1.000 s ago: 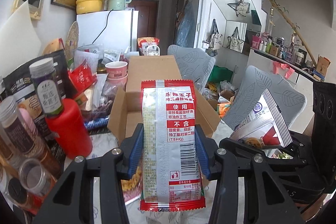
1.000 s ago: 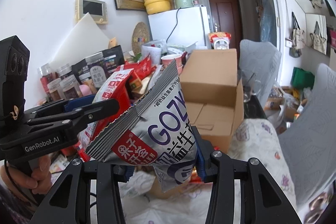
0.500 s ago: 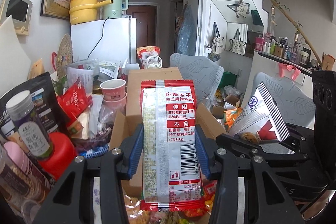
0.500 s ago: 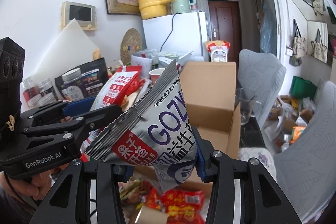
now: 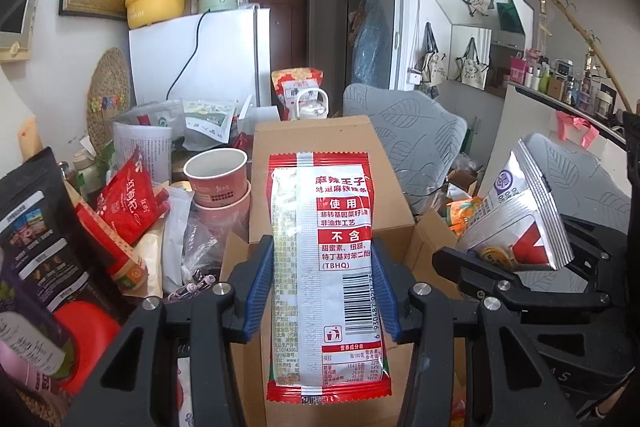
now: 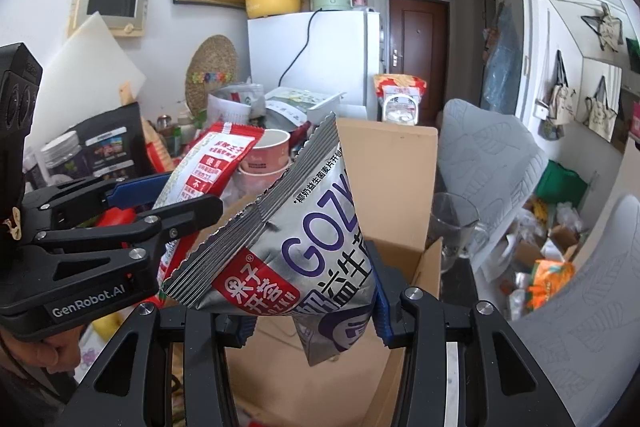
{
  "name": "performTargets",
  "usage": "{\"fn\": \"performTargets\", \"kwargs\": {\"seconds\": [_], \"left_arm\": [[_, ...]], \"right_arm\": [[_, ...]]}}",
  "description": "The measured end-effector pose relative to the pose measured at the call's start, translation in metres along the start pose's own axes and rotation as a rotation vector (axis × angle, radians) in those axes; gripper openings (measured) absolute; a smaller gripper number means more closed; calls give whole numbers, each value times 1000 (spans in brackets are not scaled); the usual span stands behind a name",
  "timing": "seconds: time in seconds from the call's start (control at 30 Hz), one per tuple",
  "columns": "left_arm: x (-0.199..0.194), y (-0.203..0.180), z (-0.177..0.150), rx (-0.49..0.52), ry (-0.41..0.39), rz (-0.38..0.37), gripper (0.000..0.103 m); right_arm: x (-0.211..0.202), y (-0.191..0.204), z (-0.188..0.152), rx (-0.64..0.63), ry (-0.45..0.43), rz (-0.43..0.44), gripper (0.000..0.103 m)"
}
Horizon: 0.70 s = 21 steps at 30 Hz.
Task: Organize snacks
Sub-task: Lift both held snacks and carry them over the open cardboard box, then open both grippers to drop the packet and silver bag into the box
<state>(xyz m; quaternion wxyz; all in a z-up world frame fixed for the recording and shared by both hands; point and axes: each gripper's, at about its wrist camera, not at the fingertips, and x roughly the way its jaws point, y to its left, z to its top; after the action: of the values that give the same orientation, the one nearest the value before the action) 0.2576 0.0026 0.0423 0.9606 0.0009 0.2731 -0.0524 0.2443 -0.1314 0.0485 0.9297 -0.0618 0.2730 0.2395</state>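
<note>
Two packets are being carried: the left gripper (image 5: 323, 289) jaws are clamping a red-and-white sachet (image 5: 324, 255), the right gripper (image 6: 310, 311) jaws a silver foil pouch (image 6: 304, 251). Both are hovering before the open brown cardboard box (image 6: 394, 179); neither is dropped in yet.

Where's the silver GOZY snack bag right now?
In the right wrist view, the silver snack bag is clamped in the right gripper, over the open cardboard box, beside the left gripper's red packet.
</note>
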Motion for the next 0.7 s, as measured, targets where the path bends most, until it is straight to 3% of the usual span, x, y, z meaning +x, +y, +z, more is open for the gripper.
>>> {"fn": "performTargets", "kwargs": {"seconds": [0.17,0.33,0.7], "left_arm": [[40,6,1,15,59,54,46],[66,10,-3,-4,124,47,46],[95,12,-13,-2,207,78,47]], "right_arm": [[29,-4,7,-23,42,-43,45],[57,-10,7,-32,101,-73,45],[96,-13,2,-54,214,-120,45]]}}
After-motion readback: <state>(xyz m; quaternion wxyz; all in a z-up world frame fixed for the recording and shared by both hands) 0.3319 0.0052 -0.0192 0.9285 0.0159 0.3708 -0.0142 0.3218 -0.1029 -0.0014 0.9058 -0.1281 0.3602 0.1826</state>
